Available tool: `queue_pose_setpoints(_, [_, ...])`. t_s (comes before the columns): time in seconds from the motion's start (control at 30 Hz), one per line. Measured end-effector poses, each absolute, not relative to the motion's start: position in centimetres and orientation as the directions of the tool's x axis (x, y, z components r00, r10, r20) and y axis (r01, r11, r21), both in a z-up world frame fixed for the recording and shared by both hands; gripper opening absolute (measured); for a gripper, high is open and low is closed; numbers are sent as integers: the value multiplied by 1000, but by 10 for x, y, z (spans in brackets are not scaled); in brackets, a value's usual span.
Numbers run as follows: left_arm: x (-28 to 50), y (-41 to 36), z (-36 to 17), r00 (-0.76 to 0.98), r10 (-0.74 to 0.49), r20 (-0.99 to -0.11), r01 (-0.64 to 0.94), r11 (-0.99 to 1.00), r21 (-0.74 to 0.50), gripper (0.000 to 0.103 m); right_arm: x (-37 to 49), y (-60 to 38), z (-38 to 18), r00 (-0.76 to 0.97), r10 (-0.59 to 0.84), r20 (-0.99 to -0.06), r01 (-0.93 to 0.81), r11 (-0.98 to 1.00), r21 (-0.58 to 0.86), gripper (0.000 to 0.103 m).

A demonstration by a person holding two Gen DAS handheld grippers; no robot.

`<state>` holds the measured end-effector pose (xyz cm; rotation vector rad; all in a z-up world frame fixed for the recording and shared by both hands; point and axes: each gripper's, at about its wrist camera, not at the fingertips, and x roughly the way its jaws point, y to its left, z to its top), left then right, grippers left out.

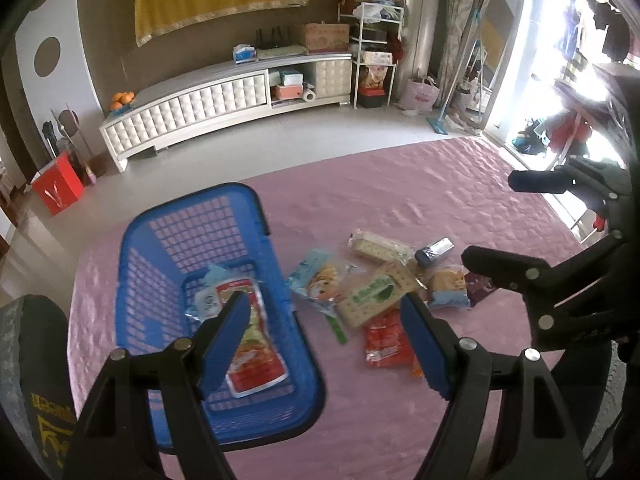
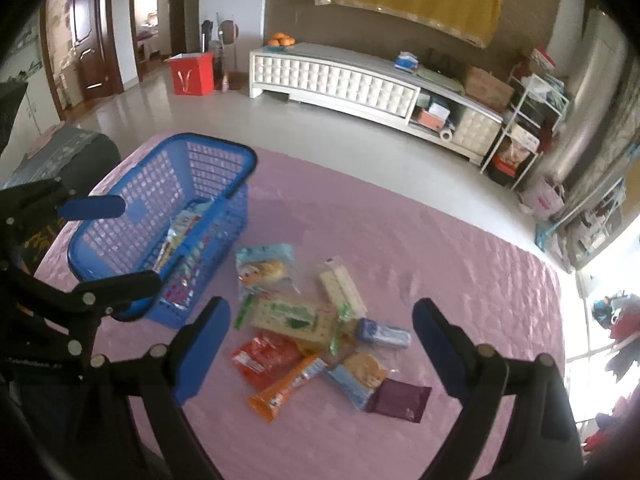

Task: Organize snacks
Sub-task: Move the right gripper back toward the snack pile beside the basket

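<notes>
Daylit room, light from the glass doorway (image 1: 560,92), blown out to white in both views. Sheen on the pink quilted cover (image 2: 460,248) toward that side. Shadows soft and faint. Strong fisheye bend: the white cabinet (image 1: 224,100) curves, corners vignette to black. Slight motion blur over the snack packets (image 2: 304,320) and blue basket (image 1: 168,248); near black gripper arms dark, with little detail

Left gripper (image 1: 324,340) jaws apart, empty, above blue basket (image 1: 160,240); snack packets (image 1: 384,280) beside it.
</notes>
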<state>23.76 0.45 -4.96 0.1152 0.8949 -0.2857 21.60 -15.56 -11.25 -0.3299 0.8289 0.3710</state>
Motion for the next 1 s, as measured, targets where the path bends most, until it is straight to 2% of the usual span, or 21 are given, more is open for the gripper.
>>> queue_pose_setpoints(0.13, [240, -1, -54, 643, -107, -759, 180, 984, 14, 75, 222, -170, -120, 604, 222, -765, -460, 881, -108, 95])
queue_pose_setpoints(0.23, [243, 6, -60, 623, -122, -773, 172, 985, -17, 75, 231, -177, -127, 581, 264, -770, -478, 876, -61, 95])
queue_pose_setpoints(0.4, [252, 24, -69, 605, -72, -793, 147, 989, 23, 75, 248, -172, -140, 538, 301, -787, -492, 871, -3, 95])
queue_pose_setpoints(0.67, [282, 78, -95, 545, -8, -838, 64, 997, 32, 75, 278, -134, -174, 467, 297, -833, -536, 844, 0, 95])
queue_pose_setpoints(0.77, [290, 90, -107, 504, -23, -864, 58, 998, 7, 75, 290, -120, -186, 435, 297, -850, -548, 836, 11, 95])
queue_pose_setpoints(0.9, [300, 96, -124, 455, 13, -890, 61, 997, 45, 75, 303, -100, -202, 383, 304, -873, -577, 816, 31, 95])
queue_pose_setpoints(1.0, [305, 92, -134, 413, -5, -911, 101, 994, 40, 75, 314, -88, -218, 337, 301, -892, -594, 803, 47, 95])
